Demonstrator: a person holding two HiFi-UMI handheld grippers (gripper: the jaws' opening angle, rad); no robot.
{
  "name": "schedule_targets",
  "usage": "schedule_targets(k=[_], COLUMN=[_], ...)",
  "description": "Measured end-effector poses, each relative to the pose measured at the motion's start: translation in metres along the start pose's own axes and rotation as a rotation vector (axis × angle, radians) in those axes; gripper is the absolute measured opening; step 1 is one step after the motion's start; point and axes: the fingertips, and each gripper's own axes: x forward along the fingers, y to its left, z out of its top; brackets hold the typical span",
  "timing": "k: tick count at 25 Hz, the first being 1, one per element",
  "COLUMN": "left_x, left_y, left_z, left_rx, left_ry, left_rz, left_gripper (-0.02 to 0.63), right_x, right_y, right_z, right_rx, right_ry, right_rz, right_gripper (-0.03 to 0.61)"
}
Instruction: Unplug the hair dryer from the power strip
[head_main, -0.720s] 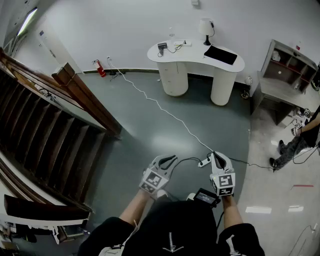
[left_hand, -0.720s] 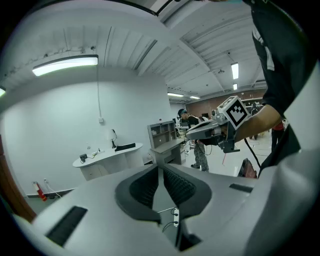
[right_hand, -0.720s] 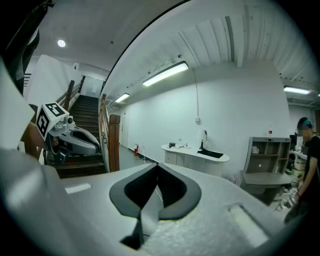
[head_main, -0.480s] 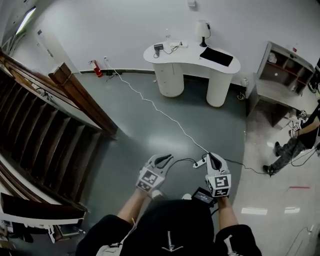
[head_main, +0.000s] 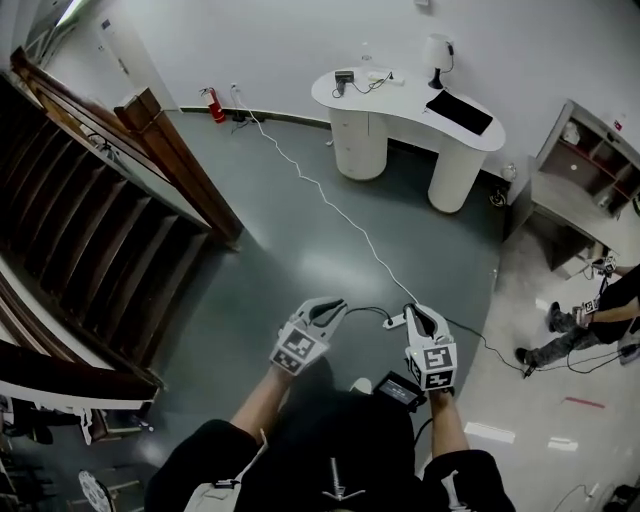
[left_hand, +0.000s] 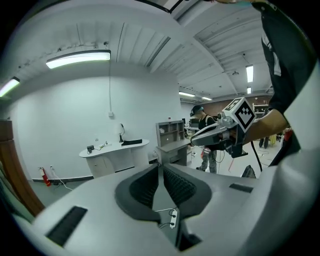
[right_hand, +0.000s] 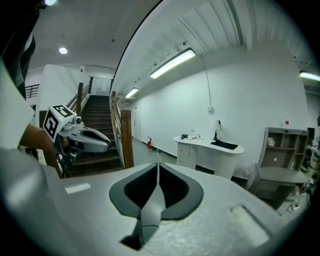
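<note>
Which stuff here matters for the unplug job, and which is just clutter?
Job: power strip, black cord plugged into it, white cable feeding it, left gripper, right gripper, both shut, empty. Hair dryer not made out.
Lying about: desk, lamp, fire extinguisher, shelf unit, stairs.

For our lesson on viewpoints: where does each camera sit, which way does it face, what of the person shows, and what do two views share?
Head view: on the head, looking steeply down at the floor and power strip; forearms, left gripper and right gripper show.
Left gripper view: on the left gripper, along its jaws toward the white desk; right gripper and forearm show.
Right gripper view: along its shut jaws toward the staircase; left gripper shows.
Shared: both gripper views see the white desk.
</note>
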Motion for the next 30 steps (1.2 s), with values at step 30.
schedule_targets(k=[30], left_x=[0.110], left_y=[0.202], left_z=[0.009], left_rx=[0.004], left_ry=[-0.001], left_rz=[-0.098], left_gripper=[0.038], right_x=[0.223], right_y=[-0.044], right_z=[0.080], right_rx=[0.057], right_ry=[0.068], right_rz=[0.013], right_gripper=[0.005])
